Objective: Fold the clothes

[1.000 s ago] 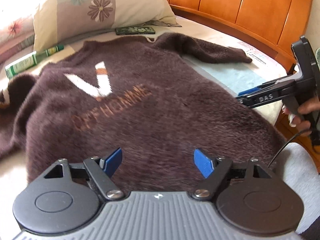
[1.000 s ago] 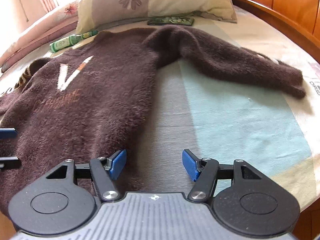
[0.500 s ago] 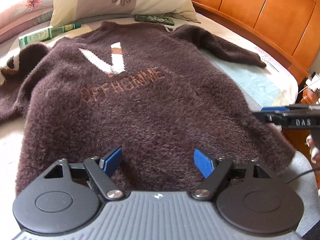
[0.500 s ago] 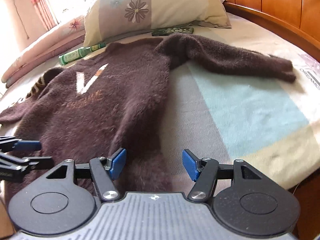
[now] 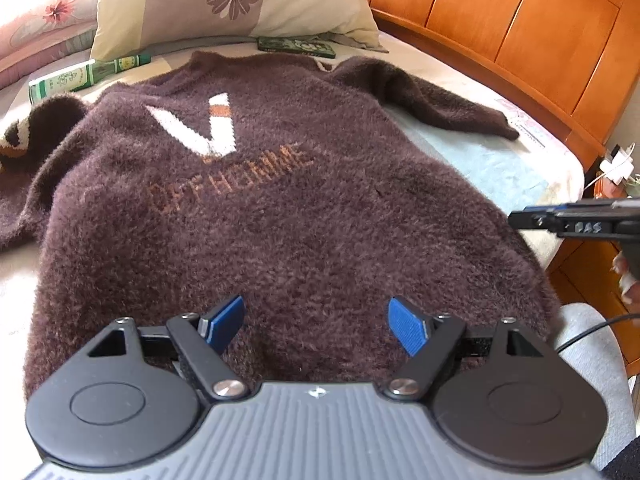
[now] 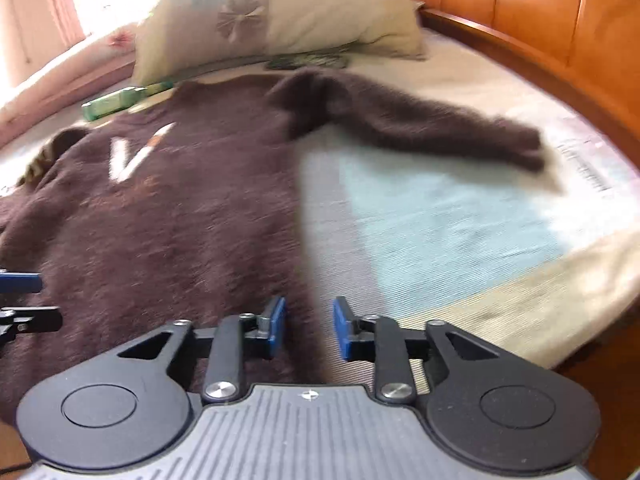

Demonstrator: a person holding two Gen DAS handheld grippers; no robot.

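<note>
Brown fuzzy sweater (image 5: 280,216) lies flat, front up, on bed (image 6: 440,216); white V and orange lettering visible. Neck end toward pillow (image 5: 224,0), hem at near edge by both tools. One sleeve (image 6: 420,128) stretched out across pale blue sheet toward wooden headboard (image 5: 520,32); other sleeve bunched at far left, partly out of view.

Left gripper (image 5: 316,326): jaws wide, blue pads well apart, hovering over hem approx mid-width. Nothing between pads; no contact w/ fabric seen.

Right gripper (image 6: 309,326): jaws narrow, have just been closing. Positioned at sweater's right side edge near hem. Fabric edge shows in gap between pads, but pads not seen pressing on it; right-wrist view blurred, so grip cannot be confirmed. In left-wrist view this tool enters from right, a hand (image 5: 628,280) on its handle.

Other items: green bottle (image 5: 76,78) beside pillow, touching neither tool; dark flat pack (image 5: 296,46) just beyond collar.
</note>
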